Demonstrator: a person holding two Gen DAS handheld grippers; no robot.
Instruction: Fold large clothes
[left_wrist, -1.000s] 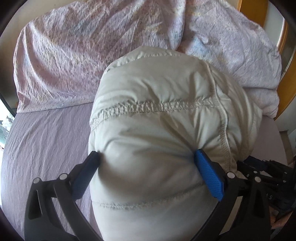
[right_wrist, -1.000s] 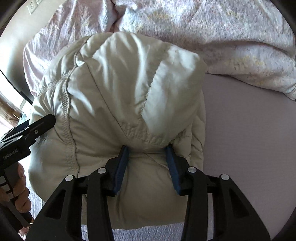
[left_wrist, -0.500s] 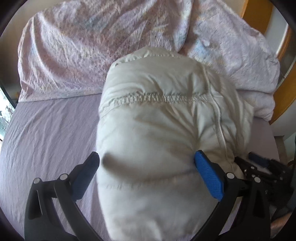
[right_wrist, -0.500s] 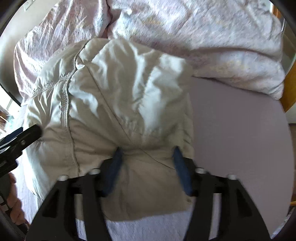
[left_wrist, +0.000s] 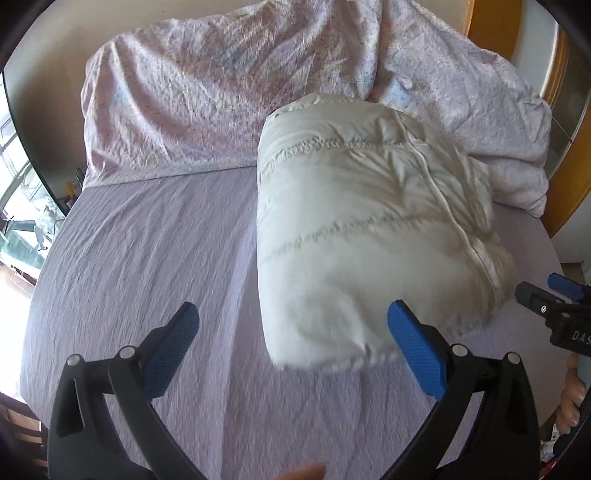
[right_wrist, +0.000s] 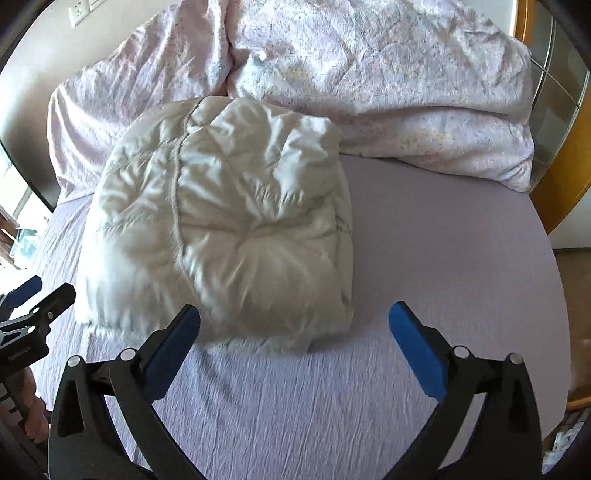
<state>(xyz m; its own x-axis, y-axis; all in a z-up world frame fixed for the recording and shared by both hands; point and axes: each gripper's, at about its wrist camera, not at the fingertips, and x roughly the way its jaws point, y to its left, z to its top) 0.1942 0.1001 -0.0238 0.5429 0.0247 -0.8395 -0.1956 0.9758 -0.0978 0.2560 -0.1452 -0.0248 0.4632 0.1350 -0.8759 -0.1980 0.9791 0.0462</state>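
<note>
Left wrist view: my left gripper has its jaws spread wide, holding nothing; the folded cream puffer jacket lies on the lilac bed sheet, just ahead of the right blue pad, below the crumpled duvet. Right wrist view: my right gripper likewise stands with jaws wide apart and empty, the jacket bundled on the sheet ahead of the left pad

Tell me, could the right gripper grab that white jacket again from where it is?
Probably yes. The right gripper is open, and the folded jacket lies on the bed just ahead and slightly left, nothing between them.
</note>
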